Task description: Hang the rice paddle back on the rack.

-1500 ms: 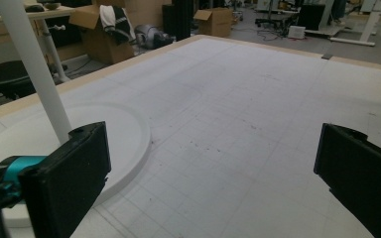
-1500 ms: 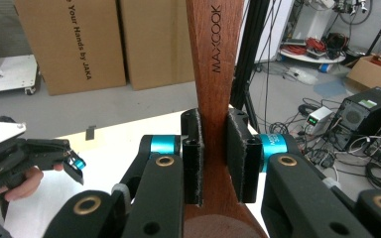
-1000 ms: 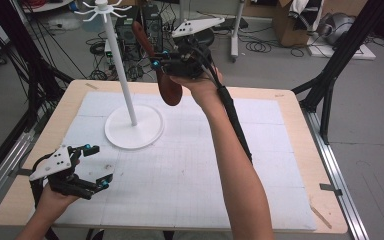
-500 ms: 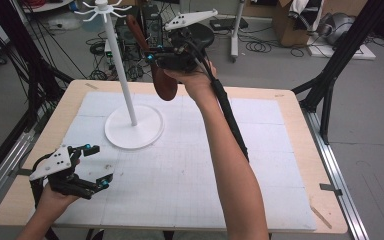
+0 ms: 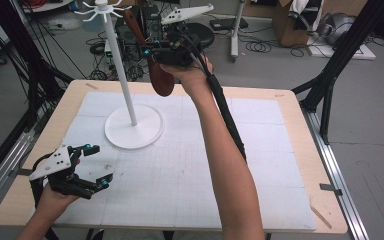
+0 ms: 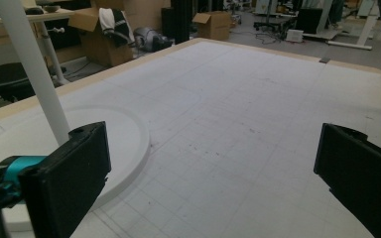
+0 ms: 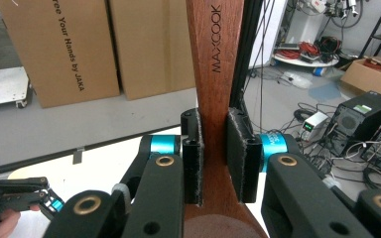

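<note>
A brown wooden spoon hangs in the air beyond the table's far edge, bowl downward, handle pointing up toward the hooks of a white stand. My right gripper is shut on its handle; in the right gripper view the pads clamp the handle marked MAXCOOK. The spoon is just right of the stand's pole and apart from it. My left gripper rests open near the front left corner of the white mat, with nothing between its fingers. The stand's round base lies ahead of it.
The stand's hook crown is at the top of the pole. Black frame legs rise at the table's right. Cardboard boxes, cables and equipment cover the floor beyond the table. The wooden table edge borders the mat.
My right gripper has carried the spoon up and a little left, nearer the stand's hooks. The left gripper has stayed in place.
</note>
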### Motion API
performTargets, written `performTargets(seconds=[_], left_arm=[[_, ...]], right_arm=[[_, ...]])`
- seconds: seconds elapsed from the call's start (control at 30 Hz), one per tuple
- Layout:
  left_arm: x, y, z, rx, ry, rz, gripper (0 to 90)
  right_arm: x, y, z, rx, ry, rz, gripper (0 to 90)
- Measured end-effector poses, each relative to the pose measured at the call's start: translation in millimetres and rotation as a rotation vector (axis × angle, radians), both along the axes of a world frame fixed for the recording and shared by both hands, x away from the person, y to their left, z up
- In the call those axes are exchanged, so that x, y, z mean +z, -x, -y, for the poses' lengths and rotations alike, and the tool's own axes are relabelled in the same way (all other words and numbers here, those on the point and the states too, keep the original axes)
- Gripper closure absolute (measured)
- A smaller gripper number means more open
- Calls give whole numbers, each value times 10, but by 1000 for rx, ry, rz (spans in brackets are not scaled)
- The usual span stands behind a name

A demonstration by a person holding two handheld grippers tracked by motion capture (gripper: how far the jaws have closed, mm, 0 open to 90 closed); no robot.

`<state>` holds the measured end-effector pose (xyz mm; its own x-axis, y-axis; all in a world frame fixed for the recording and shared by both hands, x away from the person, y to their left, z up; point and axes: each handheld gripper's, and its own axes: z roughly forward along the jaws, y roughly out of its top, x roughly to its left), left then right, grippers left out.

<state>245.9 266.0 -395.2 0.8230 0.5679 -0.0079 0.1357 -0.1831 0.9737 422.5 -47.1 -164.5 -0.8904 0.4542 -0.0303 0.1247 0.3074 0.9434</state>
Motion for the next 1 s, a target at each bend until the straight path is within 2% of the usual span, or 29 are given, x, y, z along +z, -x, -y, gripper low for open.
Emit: performTargets(seconds=[0.43, 0.7, 1.0], left_arm=[[0, 1, 4, -1, 1, 0, 18], [-1, 0, 5, -1, -2, 1, 18], [-1, 2, 5, -1, -1, 1, 17]], right_arm=[[34, -16, -62, -11, 10, 5, 784], [27, -42, -86, -15, 6, 4, 784], [-1, -63, -115, -19, 22, -2, 784]])
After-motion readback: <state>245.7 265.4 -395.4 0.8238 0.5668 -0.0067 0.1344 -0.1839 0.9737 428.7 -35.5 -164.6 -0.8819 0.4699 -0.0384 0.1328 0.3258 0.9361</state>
